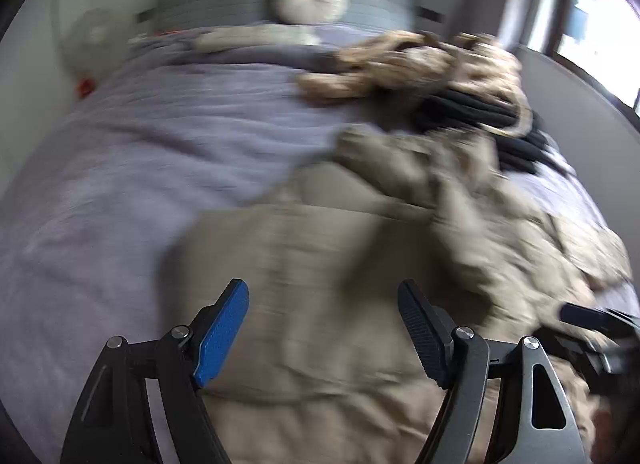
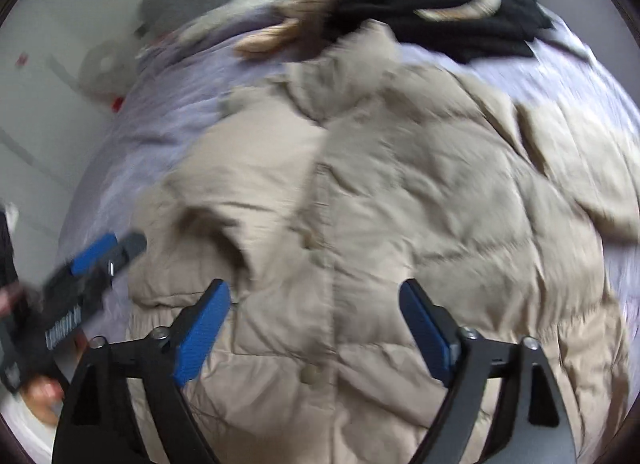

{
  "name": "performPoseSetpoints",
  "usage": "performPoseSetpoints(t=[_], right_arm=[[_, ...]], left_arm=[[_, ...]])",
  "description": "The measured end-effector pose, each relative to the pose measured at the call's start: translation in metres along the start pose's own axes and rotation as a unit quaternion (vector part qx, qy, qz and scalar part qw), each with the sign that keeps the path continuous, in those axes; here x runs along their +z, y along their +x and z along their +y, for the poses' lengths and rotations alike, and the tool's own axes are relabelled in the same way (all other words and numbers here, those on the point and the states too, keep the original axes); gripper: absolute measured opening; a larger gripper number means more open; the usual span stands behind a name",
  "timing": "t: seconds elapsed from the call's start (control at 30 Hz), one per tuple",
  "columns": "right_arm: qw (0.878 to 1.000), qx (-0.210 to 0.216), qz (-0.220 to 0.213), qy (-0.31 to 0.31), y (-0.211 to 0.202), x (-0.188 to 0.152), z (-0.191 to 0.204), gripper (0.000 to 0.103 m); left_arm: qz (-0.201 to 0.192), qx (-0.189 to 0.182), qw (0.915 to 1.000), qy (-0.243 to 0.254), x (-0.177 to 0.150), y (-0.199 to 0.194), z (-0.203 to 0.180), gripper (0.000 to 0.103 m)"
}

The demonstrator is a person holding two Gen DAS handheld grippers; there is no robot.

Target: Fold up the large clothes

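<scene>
Right wrist view, nearest first: the right gripper (image 2: 314, 328) hangs with jaws wide and empty over the beige puffer coat (image 2: 360, 204), spread front-up on the bed (image 2: 168, 104); the left gripper (image 1: 323, 330), jaws also apart and empty, is at the coat's left hem. Folding looks barely begun. Left of the coat lies bare sheet; beyond its collar, a heap of other clothes (image 2: 420, 12) crowds the space.

Both claws (image 1: 323, 296) (image 2: 314, 296) agape, empty
</scene>
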State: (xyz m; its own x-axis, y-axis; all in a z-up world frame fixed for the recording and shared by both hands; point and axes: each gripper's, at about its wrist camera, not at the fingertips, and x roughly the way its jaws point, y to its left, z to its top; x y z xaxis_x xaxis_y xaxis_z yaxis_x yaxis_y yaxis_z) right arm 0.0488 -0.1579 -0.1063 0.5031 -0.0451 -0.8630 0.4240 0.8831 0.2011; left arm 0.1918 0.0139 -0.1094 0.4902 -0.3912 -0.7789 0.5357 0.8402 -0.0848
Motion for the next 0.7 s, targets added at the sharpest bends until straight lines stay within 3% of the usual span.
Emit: performPoseSetpoints(t=[0.1,0.2,0.23,0.27,0.3,0.33,0.37,0.5,0.53,0.57,0.6,0.7], right_arm=[[0.994,-0.060,-0.022,-0.091,0.022,0.020,0.037,0.095],[0.983,-0.120,-0.045,-0.131,0.044,0.042,0.048,0.095],[0.983,-0.124,-0.049,-0.126,0.047,0.050,0.046,0.094],[0.985,-0.121,-0.052,-0.109,0.051,0.062,0.035,0.084],[0.987,-0.118,-0.051,-0.094,0.046,0.063,0.029,0.054],[0.991,-0.112,-0.042,-0.065,0.048,0.072,0.012,0.035],[0.993,-0.106,-0.032,-0.035,0.043,0.071,-0.001,0.025],[0.997,-0.048,-0.002,0.061,0.044,0.063,-0.058,0.019],[0.996,-0.043,0.006,0.073,0.046,0.061,-0.068,0.019],[0.996,-0.039,0.012,0.084,0.048,0.058,-0.077,0.018],[0.995,-0.036,0.010,0.089,0.048,0.056,-0.082,0.017],[0.995,-0.046,-0.014,0.087,0.036,0.048,-0.088,0.016]], left_arm=[[0.027,0.060,0.9966,-0.049,0.006,0.022,0.042,0.078],[0.050,0.066,0.9928,-0.087,0.007,0.041,0.078,0.078],[0.064,0.055,0.9917,-0.097,0.007,0.047,0.086,0.078],[0.082,0.036,0.9895,-0.114,0.005,0.056,0.096,0.078],[0.098,0.013,0.9863,-0.133,0.006,0.064,0.103,0.078],[0.117,-0.010,0.9806,-0.157,0.004,0.074,0.112,0.078],[0.132,-0.035,0.9746,-0.178,0.003,0.083,0.120,0.078],[0.165,-0.140,0.9408,-0.260,0.001,0.122,0.135,0.078],[0.158,-0.165,0.9341,-0.274,0.004,0.127,0.133,0.068],[0.143,-0.176,0.9335,-0.278,0.009,0.126,0.130,0.051],[0.132,-0.184,0.9351,-0.273,0.015,0.123,0.125,0.027],[0.071,-0.162,0.9637,-0.200,0.033,0.092,0.101,0.023]])
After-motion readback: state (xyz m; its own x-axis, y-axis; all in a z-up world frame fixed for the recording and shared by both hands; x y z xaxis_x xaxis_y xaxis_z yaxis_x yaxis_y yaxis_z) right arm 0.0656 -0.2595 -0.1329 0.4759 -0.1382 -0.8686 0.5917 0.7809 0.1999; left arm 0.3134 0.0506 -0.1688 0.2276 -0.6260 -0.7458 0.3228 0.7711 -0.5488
